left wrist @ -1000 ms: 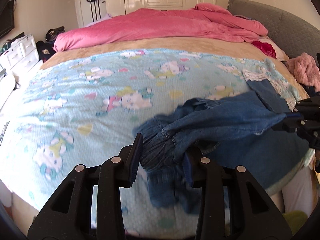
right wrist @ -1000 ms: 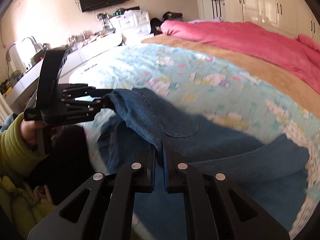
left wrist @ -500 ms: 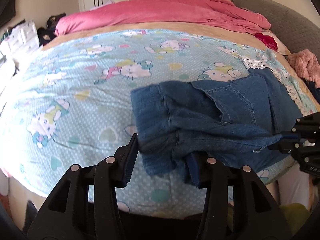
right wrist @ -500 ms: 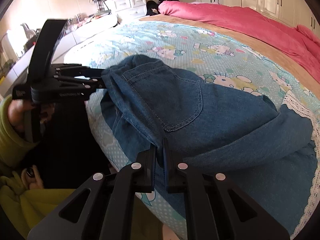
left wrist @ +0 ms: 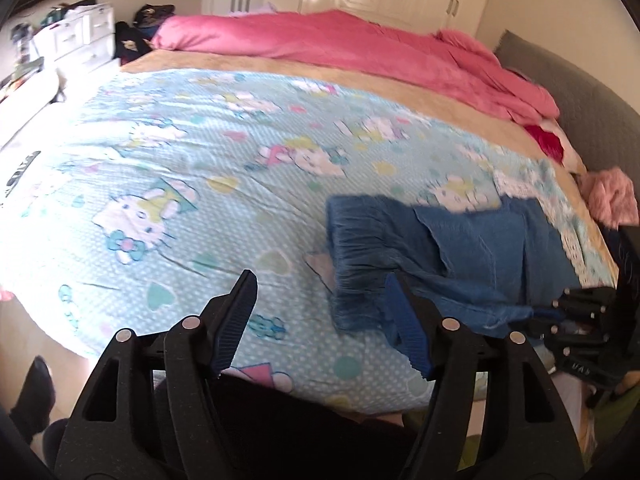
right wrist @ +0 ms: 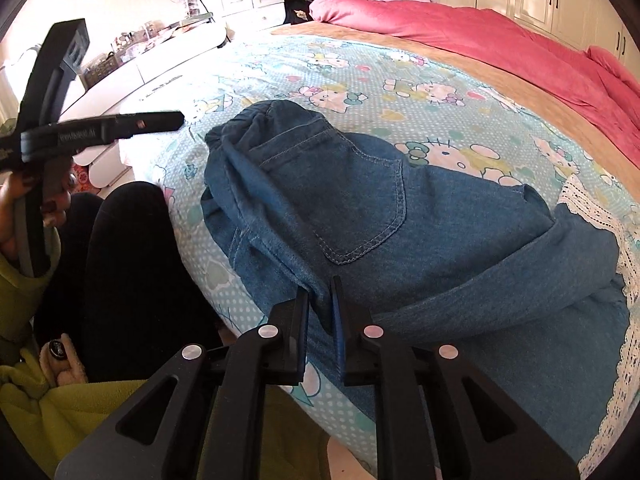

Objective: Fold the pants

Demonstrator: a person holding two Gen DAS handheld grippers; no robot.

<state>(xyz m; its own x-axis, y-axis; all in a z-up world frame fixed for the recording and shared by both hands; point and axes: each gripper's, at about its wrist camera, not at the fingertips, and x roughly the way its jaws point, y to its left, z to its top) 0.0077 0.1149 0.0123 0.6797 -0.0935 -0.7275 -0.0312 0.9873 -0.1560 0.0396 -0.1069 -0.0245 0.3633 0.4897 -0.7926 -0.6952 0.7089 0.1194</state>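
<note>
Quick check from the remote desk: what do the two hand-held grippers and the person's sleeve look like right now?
Both are matte black plastic with triangular cut-outs and silver rivets. The left hand-held gripper has ribbed blue pads; the right hand-held gripper shows a blue pad edge too. The left one's side carries faint lettering, unreadable. The sleeve is yellow-green.

one pants (right wrist: 360, 208), two tongs (left wrist: 320, 320), one bed (left wrist: 180, 168)

The pants (right wrist: 360, 216) lie on the bedspread (right wrist: 320, 64), near its front edge.
</note>
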